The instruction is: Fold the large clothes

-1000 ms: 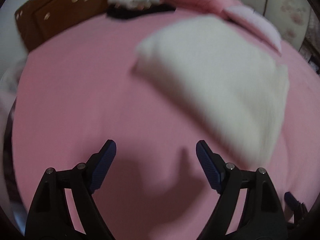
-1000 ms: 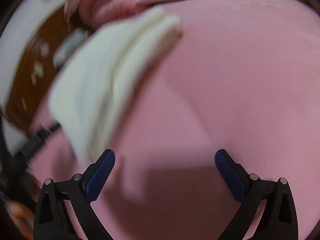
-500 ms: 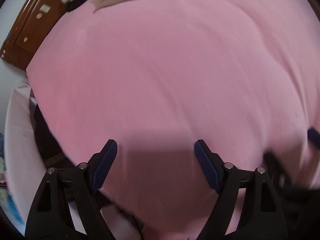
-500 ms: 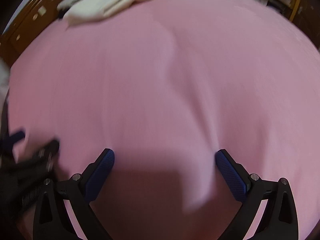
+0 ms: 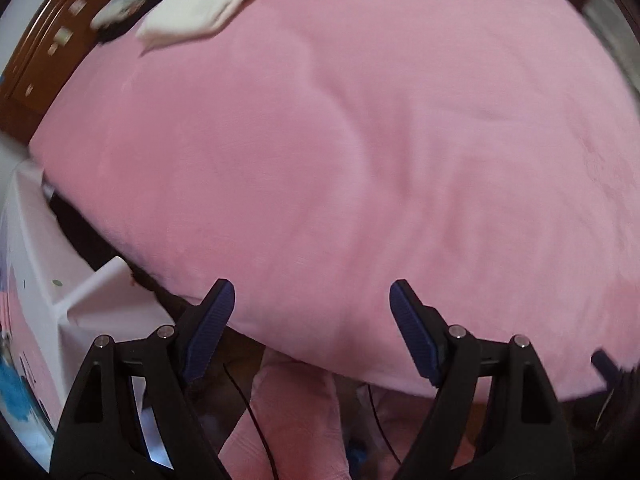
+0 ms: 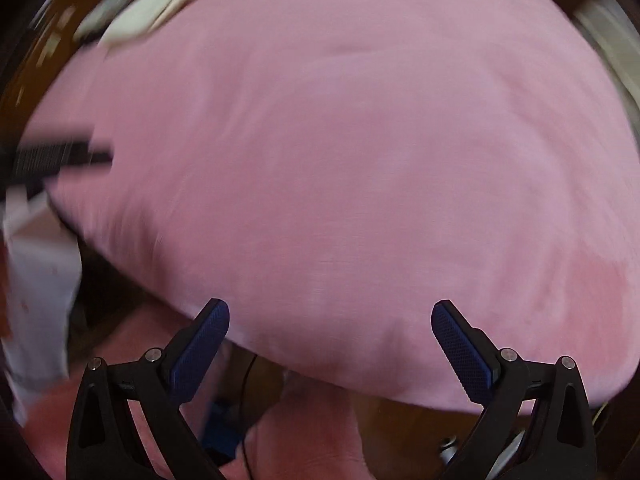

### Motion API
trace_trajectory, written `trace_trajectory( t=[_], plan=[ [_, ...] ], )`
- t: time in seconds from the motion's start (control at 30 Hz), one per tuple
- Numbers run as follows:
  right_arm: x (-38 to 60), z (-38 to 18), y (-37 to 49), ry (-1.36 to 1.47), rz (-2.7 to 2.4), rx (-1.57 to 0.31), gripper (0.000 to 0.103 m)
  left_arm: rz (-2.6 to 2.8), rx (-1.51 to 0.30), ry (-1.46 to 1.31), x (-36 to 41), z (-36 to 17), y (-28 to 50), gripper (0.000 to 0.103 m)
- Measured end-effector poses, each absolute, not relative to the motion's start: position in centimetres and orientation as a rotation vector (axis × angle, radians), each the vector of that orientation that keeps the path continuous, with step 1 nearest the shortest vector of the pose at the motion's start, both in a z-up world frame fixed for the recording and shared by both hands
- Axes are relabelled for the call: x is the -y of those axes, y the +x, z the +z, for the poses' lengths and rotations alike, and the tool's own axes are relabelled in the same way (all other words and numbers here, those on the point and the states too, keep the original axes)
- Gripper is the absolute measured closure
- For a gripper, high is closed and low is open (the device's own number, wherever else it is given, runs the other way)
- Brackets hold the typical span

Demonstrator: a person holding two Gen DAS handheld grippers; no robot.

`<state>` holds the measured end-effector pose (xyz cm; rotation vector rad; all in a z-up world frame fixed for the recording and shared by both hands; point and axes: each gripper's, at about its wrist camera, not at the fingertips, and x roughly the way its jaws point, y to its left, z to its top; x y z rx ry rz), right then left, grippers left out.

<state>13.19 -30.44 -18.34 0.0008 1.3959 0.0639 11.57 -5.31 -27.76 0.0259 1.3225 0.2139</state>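
Left wrist: folded cream garment (image 5: 208, 4) far top-left on pink bed (image 5: 360, 140), long axis diagonal; both grippers' fingers (image 5: 210, 330) apart, empty.

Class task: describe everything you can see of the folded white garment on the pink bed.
The folded white garment lies flat at the far corner of the pink bed cover, near the brown wooden headboard. It looks soft and thick, its layers stacked with edges showing. A dark item touches its far side. Neither tool touches it.

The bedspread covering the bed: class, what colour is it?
Plain pink, no pattern. The bedspread shows best in the left wrist view, which is sharper.
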Motion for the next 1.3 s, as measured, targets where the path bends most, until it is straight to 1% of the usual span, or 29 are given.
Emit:
trace_trajectory(
  t=[0.13, 0.27, 0.37, 0.57, 0.8, 0.93, 1.07, 1.2, 1.3],
  plan=[
    [36.5, -15.5, 10.5, 0.203, -0.093, -1.389, 0.001, 0.03, -1.268, 0.092, 9.7, -23.5, 10.4, 0.025],
    [41.5, -13.3, 6.8, 0.336, -0.19, -1.361, 0.001, -0.165, -1.244, 0.167, 14.0, -20.6, 9.9, 0.025],
    [44.0, -11.0, 5.1, 0.329, -0.251, -1.323, 0.001, -0.235, -1.231, 0.202, 15.8, -18.4, 9.7, 0.025],
    [44.8, -4.2, 6.0, 0.286, -0.231, -1.26, 0.001, -0.165, -1.101, 0.25, 17.5, -11.7, 9.8, 0.025],
    [43.9, 4.7, 8.9, 0.257, -0.151, -1.207, 0.001, -0.209, -1.102, 0.124, 17.9, -5.2, 10.8, 0.025],
    [42.1, 7.8, 10.0, 0.173, -0.095, -1.188, 0.001, -0.16, -1.052, 0.092, 17.5, -2.1, 9.8, 0.025],
    [40.2, 10.7, 10.6, 0.128, -0.029, -1.172, 0.001, -0.115, -1.039, 0.155, 17.4, -1.7, 8.5, 0.025],
    [39.0, 10.9, 11.5, 0.072, -0.035, -1.193, 0.001, -0.075, -1.055, 0.157, 16.6, -2.6, 8.1, 0.025],
    [38.9, 10.9, 12.3, 0.083, -0.045, -1.187, 0.001, -0.039, -1.061, 0.123, 15.1, -3.7, 8.7, 0.025]
  ],
)
